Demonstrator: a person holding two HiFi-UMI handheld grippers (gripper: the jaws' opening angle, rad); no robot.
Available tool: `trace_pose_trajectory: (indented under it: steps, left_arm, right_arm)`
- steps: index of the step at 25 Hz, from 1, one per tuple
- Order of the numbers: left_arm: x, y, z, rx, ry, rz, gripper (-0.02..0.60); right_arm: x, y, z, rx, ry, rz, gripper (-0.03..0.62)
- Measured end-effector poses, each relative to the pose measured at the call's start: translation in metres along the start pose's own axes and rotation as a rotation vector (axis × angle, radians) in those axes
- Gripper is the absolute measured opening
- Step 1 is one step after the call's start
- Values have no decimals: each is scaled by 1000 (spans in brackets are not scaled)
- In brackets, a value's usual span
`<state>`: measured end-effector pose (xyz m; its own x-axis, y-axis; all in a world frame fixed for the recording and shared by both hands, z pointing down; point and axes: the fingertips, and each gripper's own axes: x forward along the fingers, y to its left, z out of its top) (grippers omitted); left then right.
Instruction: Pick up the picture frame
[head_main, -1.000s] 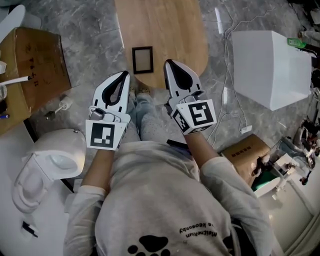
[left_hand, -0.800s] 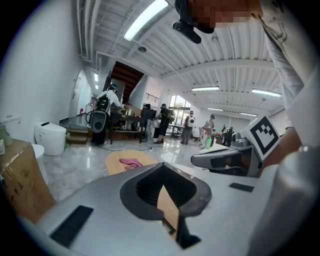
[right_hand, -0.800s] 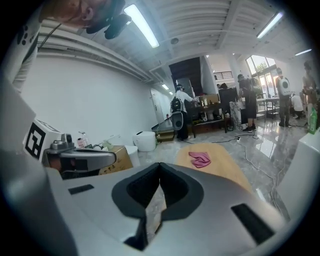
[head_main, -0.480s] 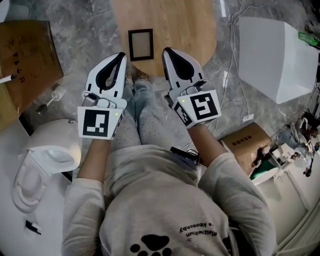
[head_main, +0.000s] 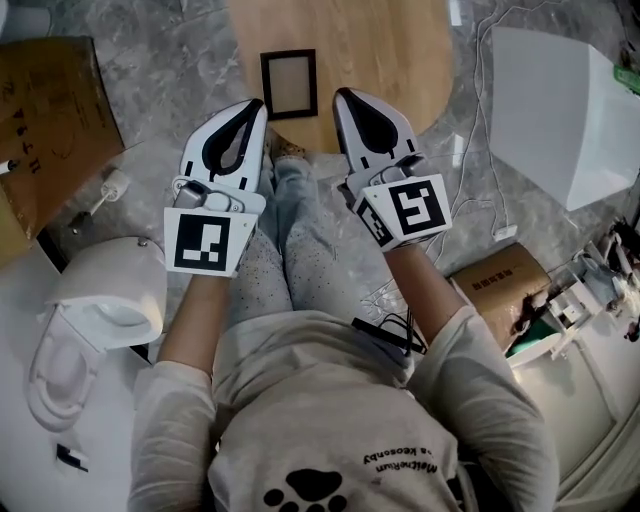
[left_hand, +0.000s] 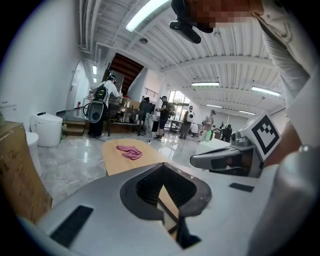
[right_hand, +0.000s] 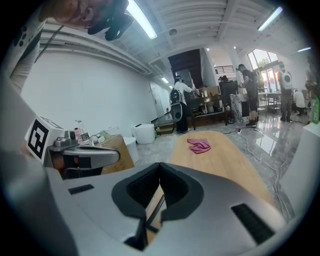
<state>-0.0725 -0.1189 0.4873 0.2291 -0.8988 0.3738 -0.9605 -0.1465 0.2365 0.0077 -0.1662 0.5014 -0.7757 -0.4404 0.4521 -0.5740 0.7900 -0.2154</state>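
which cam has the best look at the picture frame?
Head view: the whole picture frame lies flat on the wooden table, all four sides visible. Left gripper view and right gripper view each show only a dark sliver of its edge, past the shut left claw and right claw.

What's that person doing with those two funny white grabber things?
A person is holding two grippers just short of a small black picture frame, which lies flat near the edge of a wooden table. The left gripper and the right gripper both have their jaws closed with nothing in them. Neither one touches the frame, so it has not been picked up yet.
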Motion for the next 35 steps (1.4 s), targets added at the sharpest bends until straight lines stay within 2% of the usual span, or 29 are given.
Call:
trace_pose_trajectory:
  steps: [7,20,35]
  left_arm:
    - [13,12,-30,-17,22,16,8]
    - [36,28,-81,-41,59,-19,8]
    - [69,50,-118,-56,138,-52,8]
  right_arm:
    - [19,-6,-32,6,39,-2,8]
    - [47,-17,-80,56,101,-27,8]
    - [77,-34,-128,64,205,-46,9]
